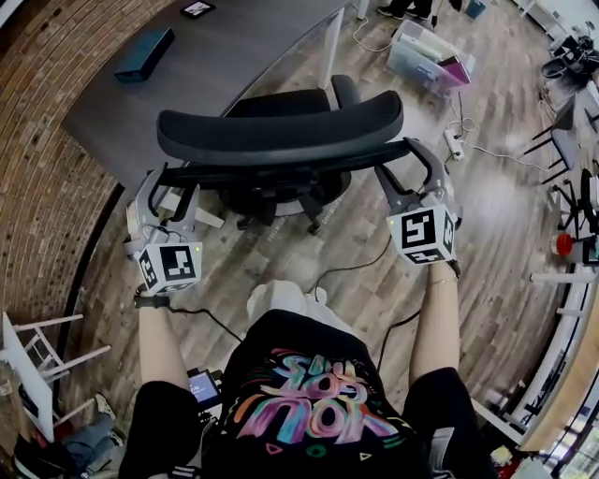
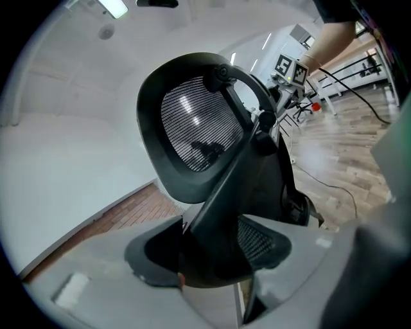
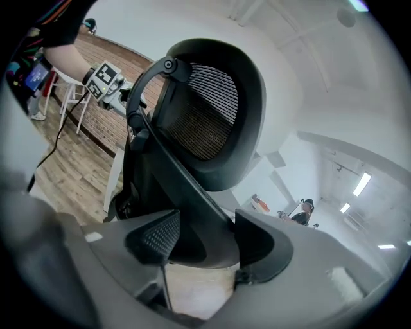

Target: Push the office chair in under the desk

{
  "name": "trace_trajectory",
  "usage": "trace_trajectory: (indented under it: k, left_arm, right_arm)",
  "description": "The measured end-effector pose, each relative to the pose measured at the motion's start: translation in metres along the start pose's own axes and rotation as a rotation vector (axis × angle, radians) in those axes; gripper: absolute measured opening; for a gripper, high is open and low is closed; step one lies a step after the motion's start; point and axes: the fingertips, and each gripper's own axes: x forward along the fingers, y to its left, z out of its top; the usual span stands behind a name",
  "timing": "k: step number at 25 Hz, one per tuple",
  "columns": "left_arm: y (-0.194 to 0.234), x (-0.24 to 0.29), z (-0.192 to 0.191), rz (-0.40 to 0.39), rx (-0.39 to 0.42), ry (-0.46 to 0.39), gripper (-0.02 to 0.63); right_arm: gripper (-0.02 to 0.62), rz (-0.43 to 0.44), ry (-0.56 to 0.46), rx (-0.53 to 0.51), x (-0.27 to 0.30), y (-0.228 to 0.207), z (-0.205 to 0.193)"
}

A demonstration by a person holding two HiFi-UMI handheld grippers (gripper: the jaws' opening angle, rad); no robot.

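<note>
The office chair (image 1: 281, 131) stands in the upper middle of the head view, its seat turned toward the grey desk (image 1: 187, 89) that fills the upper left. Its backrest faces the person and its star base rests on the wooden floor (image 1: 487, 215) below the desk's near edge. How far the seat reaches under the desktop cannot be told. The left gripper (image 1: 175, 185) is at the left end of the dark bar that runs across the back of the chair, and the right gripper (image 1: 409, 168) is at the right end. In the left gripper view the dark pads (image 2: 151, 254) sit on either side of the chair's slanting back frame, closed against it, with the mesh backrest rising above. The right gripper view shows the same hold from the other side: its ribbed pads (image 3: 157, 235) clamp the black frame strut, which fills the gap between them. On the desk, toward the upper left of the frame, lies a blue box (image 1: 145, 53), and a small dark device (image 1: 197, 9) is at the top edge. A clear plastic bin (image 1: 426, 51) sits on the floor at the upper right, with a white power strip (image 1: 454, 142) just below it. A black cable (image 1: 360, 265) trails across the floor in the middle of the frame.
</note>
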Motion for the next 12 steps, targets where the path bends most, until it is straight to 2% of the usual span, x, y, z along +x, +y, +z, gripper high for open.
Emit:
trace_trajectory:
  k: [4,7,12]
  left_arm:
    - [0.001,0.009,0.005,-0.008,-0.005,0.010,0.265]
    - [0.004,0.014,0.011,0.011,-0.039,0.007,0.265]
    - [0.002,0.027,0.024,0.036,-0.035,-0.022,0.265]
  right_arm:
    - [0.265,0.003,-0.014,-0.003,0.011,-0.011,-0.002]
    - [0.265,0.019,-0.011,-0.013,0.021,-0.018,-0.002]
    - [0.265,0.028,-0.008,-0.019,0.034,-0.035,-0.010]
